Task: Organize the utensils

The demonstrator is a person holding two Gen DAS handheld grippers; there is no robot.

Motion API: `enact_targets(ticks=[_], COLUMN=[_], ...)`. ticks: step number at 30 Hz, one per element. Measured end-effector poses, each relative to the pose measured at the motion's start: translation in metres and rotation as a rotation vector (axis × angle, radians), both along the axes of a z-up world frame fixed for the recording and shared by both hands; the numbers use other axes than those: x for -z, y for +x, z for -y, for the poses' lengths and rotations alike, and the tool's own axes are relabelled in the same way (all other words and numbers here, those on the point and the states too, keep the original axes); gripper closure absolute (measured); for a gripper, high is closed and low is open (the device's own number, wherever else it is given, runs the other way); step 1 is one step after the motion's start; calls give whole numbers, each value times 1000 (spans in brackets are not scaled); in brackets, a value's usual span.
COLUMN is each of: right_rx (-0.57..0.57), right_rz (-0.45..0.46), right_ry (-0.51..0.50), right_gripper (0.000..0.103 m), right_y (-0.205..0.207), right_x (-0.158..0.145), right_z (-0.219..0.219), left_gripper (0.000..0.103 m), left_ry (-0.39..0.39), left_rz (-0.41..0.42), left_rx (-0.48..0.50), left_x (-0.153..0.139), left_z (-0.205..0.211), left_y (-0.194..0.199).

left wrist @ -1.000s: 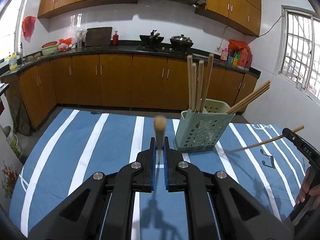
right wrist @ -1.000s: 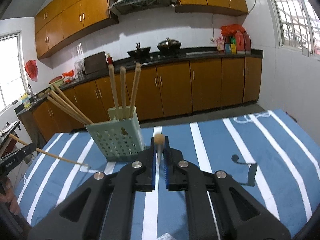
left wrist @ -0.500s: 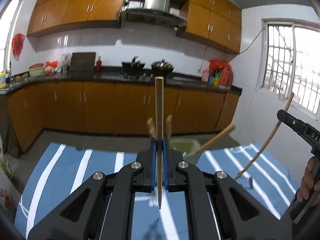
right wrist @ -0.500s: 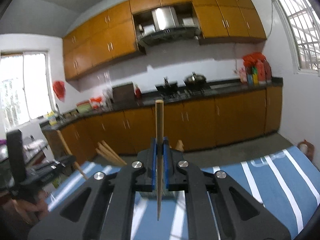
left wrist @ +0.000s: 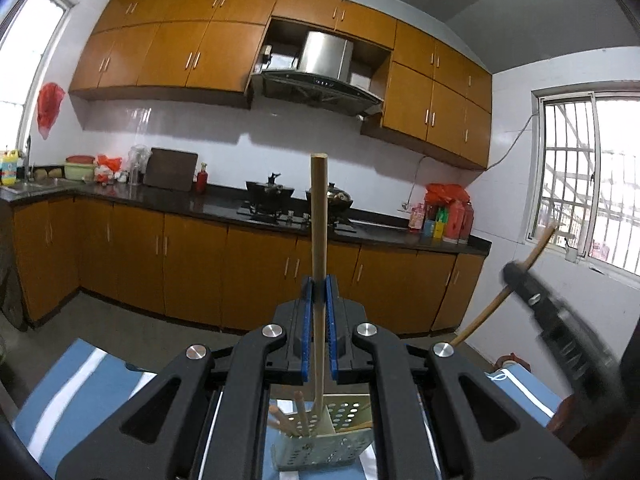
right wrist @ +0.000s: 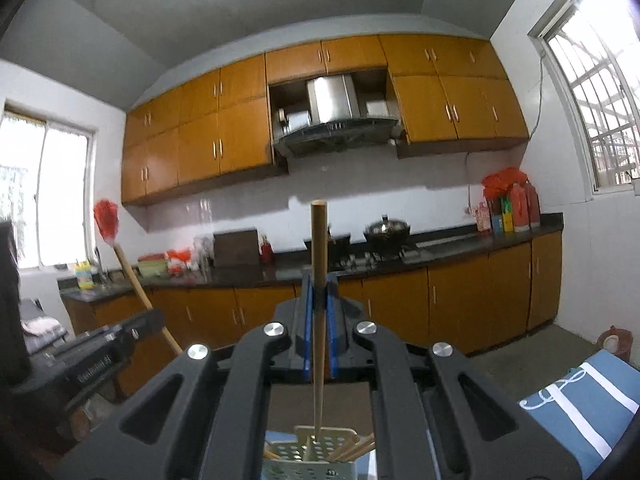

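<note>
The left gripper [left wrist: 319,280], a black two-finger tool with blue pads, is clamped tight on a round, pale wooden chopstick [left wrist: 319,248] that stands almost upright between its jaws, the blunt top end rising above the pads against the kitchen wall and the thin lower end reaching down over the perforated pale green plastic utensil holder [left wrist: 316,446] seen beneath the gripper body. Several more wooden chopsticks [left wrist: 298,412] lean inside that holder, which sits on the blue cloth with white stripes [left wrist: 80,380] covering the table. The right gripper [right wrist: 319,280], of the same black and blue build, is likewise closed hard on a second wooden chopstick [right wrist: 319,280], also held near vertical, its narrow tip hanging just above the top of the green holder; whether the tip touches the rim cannot be told. In the left wrist view the right gripper appears blurred at the right edge with its stick angled upward, and in the right wrist view the left gripper shows at the left edge with its stick slanting up. Orange-brown wooden cabinets [right wrist: 200,152] and a dark countertop [left wrist: 160,200] with a stove fill the background.
</note>
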State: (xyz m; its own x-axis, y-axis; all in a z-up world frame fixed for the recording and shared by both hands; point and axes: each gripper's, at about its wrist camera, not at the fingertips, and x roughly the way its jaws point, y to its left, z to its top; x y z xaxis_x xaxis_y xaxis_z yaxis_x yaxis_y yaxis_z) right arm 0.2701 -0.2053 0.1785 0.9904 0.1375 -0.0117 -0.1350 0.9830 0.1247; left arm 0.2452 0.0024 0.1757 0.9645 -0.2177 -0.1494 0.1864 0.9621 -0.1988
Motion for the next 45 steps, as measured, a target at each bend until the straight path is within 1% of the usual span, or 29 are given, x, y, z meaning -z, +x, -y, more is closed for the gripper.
enact_targets(ticks=[2,6,13,14,16,17,18,19,25,26,31,33,34,40,43,45], right_rx=[1,5,-15,-20,-24,-23,-23,-25,-18,-15,1,6,7,9,3,1], right_rz=[-31,-60,-104,-106,-105,-102,-100,-99,-80,-76,-59,-51,-47,-39,-50,-57], right_ry=[-5,-5,-11,-7,-4,-2,1,4,32,37,40,39,38,36,25,21], right_gripper=[95,95,95,94,84,77,76,76,74,71,62,55,53,40,28,14], right_y=[14,27,36,35,28,26,24,21,-6,-13,-48,-62,-69,-114,-133,-147], right_x=[13,25,39,40,41,41,39,39,28,26,18,15,13,10,15,20], right_z=[-1,-1,-8,-9,-7,-7,-5,-5,9,13,26,30,30,30,28,27], left_gripper=[96,96,96,96,94,84,67,63,62,62,62,61,61,56,46,34], left_ry=[6,16,20,22,18,18,18,14,-1,-2,8,14,15,27,51,69], left_rz=[1,-5,-42,-52,-55,-56,-53,-47,-24,-23,-14,-13,-12,-7,-10,-10], left_rx=[-6,-7,17,20,22,21,13,8,-17,-24,-65,-83,-94,-129,-140,-145], left_x=[9,24,38,39,39,38,37,37,23,21,11,7,4,-3,1,7], left_z=[3,7,10,10,8,7,6,5,-11,-13,-33,-40,-45,-60,-61,-60], left_y=[6,14,23,24,22,21,19,18,1,-2,-28,-37,-44,-85,-106,-120])
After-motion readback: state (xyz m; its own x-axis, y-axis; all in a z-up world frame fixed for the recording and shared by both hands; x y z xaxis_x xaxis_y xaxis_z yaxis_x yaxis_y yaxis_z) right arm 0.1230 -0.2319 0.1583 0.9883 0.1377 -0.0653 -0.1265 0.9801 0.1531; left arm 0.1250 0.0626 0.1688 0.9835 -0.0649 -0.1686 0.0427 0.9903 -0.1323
